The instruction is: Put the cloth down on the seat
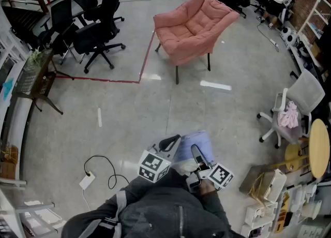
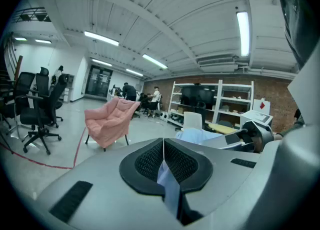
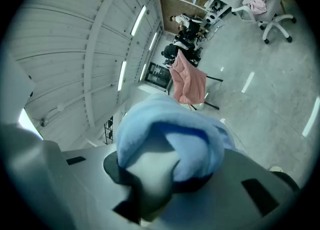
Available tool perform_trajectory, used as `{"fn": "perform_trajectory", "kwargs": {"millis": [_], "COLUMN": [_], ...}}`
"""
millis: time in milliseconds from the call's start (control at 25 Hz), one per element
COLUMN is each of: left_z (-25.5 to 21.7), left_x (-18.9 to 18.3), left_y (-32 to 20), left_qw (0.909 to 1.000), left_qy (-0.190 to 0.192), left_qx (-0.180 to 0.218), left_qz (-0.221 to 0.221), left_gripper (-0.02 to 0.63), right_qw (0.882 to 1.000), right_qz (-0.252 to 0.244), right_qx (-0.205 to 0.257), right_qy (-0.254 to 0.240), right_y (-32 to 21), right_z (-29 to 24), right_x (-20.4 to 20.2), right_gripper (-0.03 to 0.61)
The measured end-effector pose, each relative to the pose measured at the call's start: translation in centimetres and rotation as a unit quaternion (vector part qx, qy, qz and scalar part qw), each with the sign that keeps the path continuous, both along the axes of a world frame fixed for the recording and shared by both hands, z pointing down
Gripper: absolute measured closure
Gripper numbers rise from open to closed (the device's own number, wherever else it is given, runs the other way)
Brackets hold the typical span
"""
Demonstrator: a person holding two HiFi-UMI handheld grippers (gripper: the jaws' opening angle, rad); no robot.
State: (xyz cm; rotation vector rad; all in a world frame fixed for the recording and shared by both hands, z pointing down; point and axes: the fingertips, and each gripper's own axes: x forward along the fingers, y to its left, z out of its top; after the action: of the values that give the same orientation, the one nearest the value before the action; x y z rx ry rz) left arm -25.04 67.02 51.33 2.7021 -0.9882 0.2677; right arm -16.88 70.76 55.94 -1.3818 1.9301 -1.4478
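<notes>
Head view: the blue cloth (image 1: 202, 141) is at 6 o'clock, between the left gripper (image 1: 170, 144) and the right gripper (image 1: 197, 155). The pink chair (image 1: 192, 25) stands far off at 12 o'clock.

Left gripper view: the jaws squeeze a thin cloth edge.

Right gripper view: the jaws pinch a fat bunch of cloth.

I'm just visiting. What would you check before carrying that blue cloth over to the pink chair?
1. Left gripper pinches the cloth: ok, a thin fold sits between shut jaws.
2. Right gripper holds it: ok, a thick bunch sits in its jaws.
3. Pink chair seat free: ok.
4. Floor ahead free: ok; the white charger lies off to the left.
5. Cloth hanging above the floor: cannot tell.
</notes>
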Motion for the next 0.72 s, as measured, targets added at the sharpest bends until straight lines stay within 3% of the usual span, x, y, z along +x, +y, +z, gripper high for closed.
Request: {"fn": "perform_trajectory", "kwargs": {"millis": [80, 320, 560, 720], "left_z": [-0.1, -0.1, 0.7, 1.1], "left_x": [0.2, 0.3, -0.5, -0.5], "left_y": [0.5, 1.8, 2.1, 1.4], "left_qw": [1.0000, 0.9998, 0.9996, 0.9995], "left_qy": [0.004, 0.009, 0.000, 0.000], "left_qx": [-0.005, -0.016, -0.026, -0.032], "left_qz": [0.001, -0.002, -0.007, -0.005], "left_gripper": [0.600, 0.600, 0.600, 0.600], "right_qw": [0.999, 0.998, 0.997, 0.999], "right_qz": [-0.005, -0.007, -0.006, -0.004], "right_qx": [0.020, 0.023, 0.037, 0.008], "right_qy": [-0.037, -0.059, -0.069, -0.045], "right_y": [-0.1, 0.7, 0.4, 0.2], "right_z": [-0.9, -1.2, -1.4, -0.4], "right_x": [-0.8, -1.3, -1.9, -1.7], "right_gripper": [0.449, 0.449, 0.449, 0.449]}}
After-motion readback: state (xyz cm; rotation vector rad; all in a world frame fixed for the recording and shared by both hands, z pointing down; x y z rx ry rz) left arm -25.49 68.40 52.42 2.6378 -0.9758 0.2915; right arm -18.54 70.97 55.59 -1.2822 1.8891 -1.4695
